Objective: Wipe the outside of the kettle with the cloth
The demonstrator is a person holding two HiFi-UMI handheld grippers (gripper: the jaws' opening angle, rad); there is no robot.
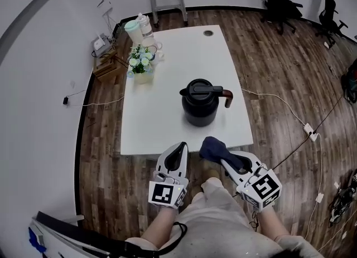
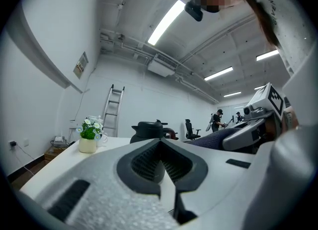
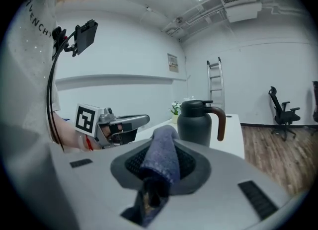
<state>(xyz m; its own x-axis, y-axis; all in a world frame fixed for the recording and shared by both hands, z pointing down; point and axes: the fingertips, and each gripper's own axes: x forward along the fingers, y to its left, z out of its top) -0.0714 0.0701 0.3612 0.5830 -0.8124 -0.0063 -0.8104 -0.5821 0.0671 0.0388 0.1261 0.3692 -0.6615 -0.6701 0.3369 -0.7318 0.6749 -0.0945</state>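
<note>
**Black kettle (image 1: 201, 103), reddish-brown handle, on a white table (image 1: 162, 117) ahead of the right gripper (image 1: 224, 161)**

The cloth (image 1: 215, 149) in that gripper was dark blue. It and the left gripper (image 1: 179, 151) were pale grey, with black ribbed pads and black-and-white square markers. Beyond the left gripper, flowers (image 1: 140, 61) showed white and green; the floor (image 1: 279, 73) was dark brown wood-grain.

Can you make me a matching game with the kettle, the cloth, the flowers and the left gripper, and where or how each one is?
Things:
1. kettle
2. cloth
3. flowers
4. left gripper

Place or state:
A. shut, holding nothing
B. by the left edge of the table, towards its far end
C. standing in the middle of the table
D. pinched in the right gripper

Pairs: 1-C, 2-D, 3-B, 4-A
</note>
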